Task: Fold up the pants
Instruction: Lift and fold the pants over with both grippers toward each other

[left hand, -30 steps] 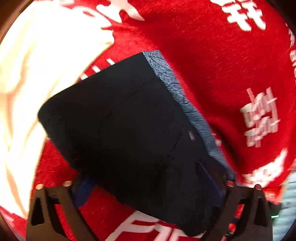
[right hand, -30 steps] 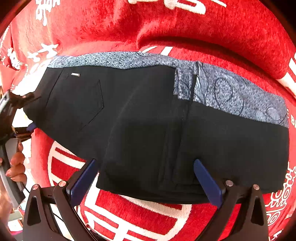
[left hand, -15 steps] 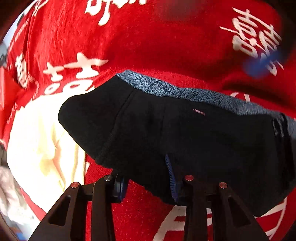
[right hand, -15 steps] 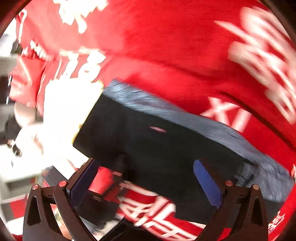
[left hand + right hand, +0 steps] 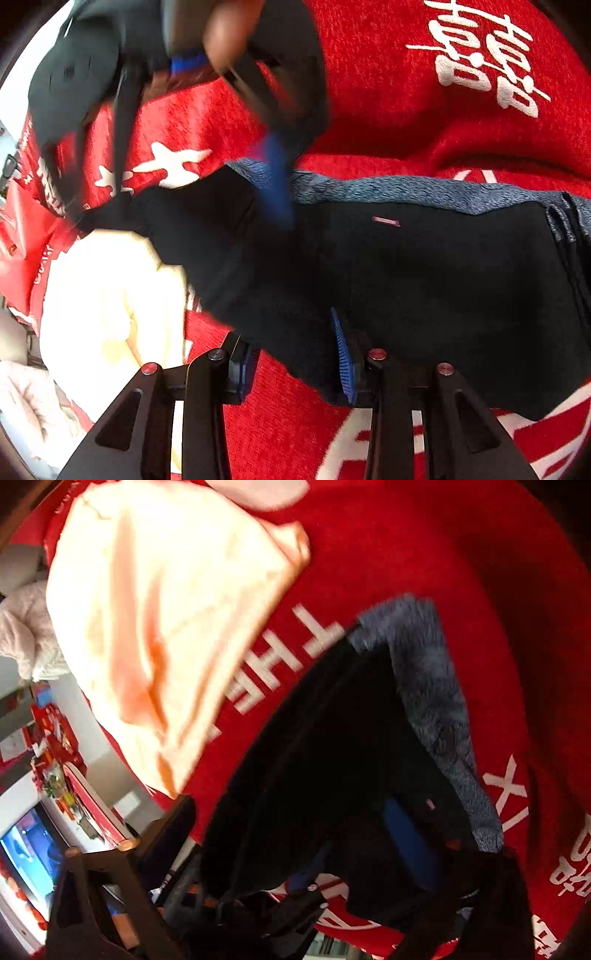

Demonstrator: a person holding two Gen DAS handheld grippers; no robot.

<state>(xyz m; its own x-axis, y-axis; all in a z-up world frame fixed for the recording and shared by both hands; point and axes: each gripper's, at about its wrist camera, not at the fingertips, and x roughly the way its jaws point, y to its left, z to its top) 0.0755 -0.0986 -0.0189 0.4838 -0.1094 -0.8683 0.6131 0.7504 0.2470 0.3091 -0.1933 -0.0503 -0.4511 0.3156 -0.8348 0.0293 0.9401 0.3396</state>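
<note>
Black pants (image 5: pixel 424 288) with a blue-grey patterned waistband (image 5: pixel 406 188) lie flat on a red blanket (image 5: pixel 369 110). My left gripper (image 5: pixel 295 363) is shut on their near edge, with cloth bunched between the blue pads. My right gripper (image 5: pixel 199 206), blurred, comes down from above over the pants' left end, one blue pad (image 5: pixel 275 184) on the waistband; a hand (image 5: pixel 225 37) holds it. In the right wrist view the right gripper (image 5: pixel 288 805) straddles that end of the pants (image 5: pixel 332 757). Its jaws are closing, with cloth between them, and the left pad is hidden in the dark.
A cream garment (image 5: pixel 103 314) lies on the blanket just left of the pants, large in the right wrist view (image 5: pixel 166 609). Beyond the blanket's edge, that view shows a room with a lit screen (image 5: pixel 29 853) and a pale fluffy cloth (image 5: pixel 22 635).
My left gripper closed on the pants' near edge and rolled. The right gripper swept from the pants' middle to their left end, coming into the left wrist view.
</note>
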